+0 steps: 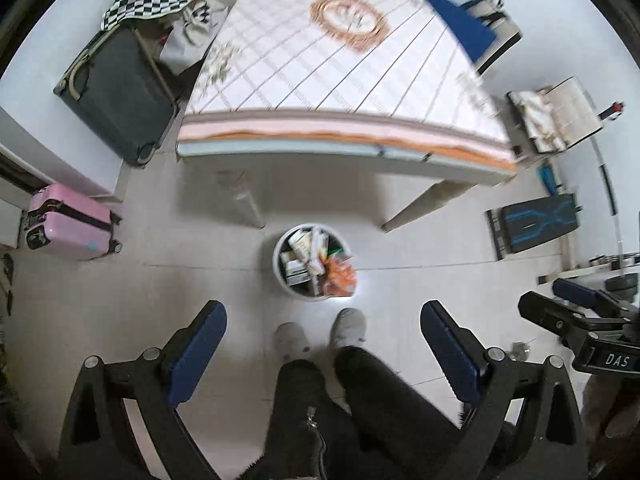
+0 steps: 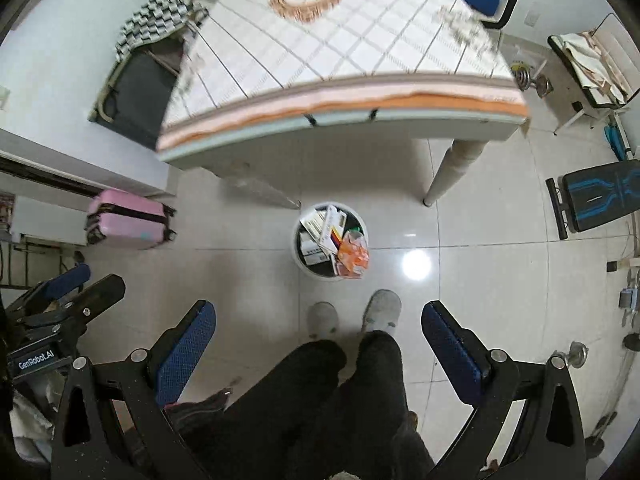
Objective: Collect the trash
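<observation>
A white round trash bin stands on the tiled floor in front of the table, filled with paper boxes, wrappers and an orange packet. My left gripper is held high above the floor, open, with nothing between its blue pads. My right gripper is likewise open and holds nothing. In the left wrist view the right gripper shows at the right edge; the left gripper shows at the left edge of the right wrist view. The tabletop with its checked cloth carries no trash.
The person's legs and grey slippers stand just short of the bin. A dark suitcase and a pink suitcase lie to the left. A blue-seated chair, a folding stool and a bench are to the right.
</observation>
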`<state>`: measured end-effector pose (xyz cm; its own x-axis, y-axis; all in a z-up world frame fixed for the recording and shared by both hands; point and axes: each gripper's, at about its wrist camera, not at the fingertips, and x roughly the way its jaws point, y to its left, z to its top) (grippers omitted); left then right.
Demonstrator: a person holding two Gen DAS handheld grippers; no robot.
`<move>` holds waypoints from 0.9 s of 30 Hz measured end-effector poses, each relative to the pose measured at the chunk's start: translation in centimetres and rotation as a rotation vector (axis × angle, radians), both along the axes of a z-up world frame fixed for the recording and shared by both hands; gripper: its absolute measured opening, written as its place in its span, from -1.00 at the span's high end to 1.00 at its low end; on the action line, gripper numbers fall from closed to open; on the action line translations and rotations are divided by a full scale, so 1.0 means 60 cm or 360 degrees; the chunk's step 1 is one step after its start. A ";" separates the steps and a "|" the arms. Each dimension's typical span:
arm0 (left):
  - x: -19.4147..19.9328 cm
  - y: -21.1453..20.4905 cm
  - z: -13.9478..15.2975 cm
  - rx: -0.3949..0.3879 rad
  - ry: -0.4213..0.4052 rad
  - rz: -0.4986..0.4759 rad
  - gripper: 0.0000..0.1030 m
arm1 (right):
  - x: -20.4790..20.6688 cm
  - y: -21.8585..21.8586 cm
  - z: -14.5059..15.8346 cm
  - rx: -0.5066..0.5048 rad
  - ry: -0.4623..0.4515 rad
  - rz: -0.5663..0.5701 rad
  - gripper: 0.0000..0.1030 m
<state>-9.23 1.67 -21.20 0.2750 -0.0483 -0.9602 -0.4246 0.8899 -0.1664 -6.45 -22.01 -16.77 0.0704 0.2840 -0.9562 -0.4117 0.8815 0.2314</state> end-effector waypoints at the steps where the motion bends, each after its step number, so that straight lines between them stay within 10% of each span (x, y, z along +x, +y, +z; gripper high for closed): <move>1: -0.001 -0.002 0.012 -0.0018 -0.0020 -0.0003 -0.92 | -0.005 -0.007 0.025 0.0022 -0.0008 0.0001 -1.00; 12: -0.037 -0.004 0.125 -0.0161 -0.0214 -0.0033 -0.92 | -0.055 -0.026 0.185 0.0212 -0.0052 0.0033 -1.00; 27: -0.065 -0.001 0.184 -0.0212 -0.0321 0.0002 -0.93 | -0.090 -0.012 0.239 0.0293 -0.0012 0.0144 -1.00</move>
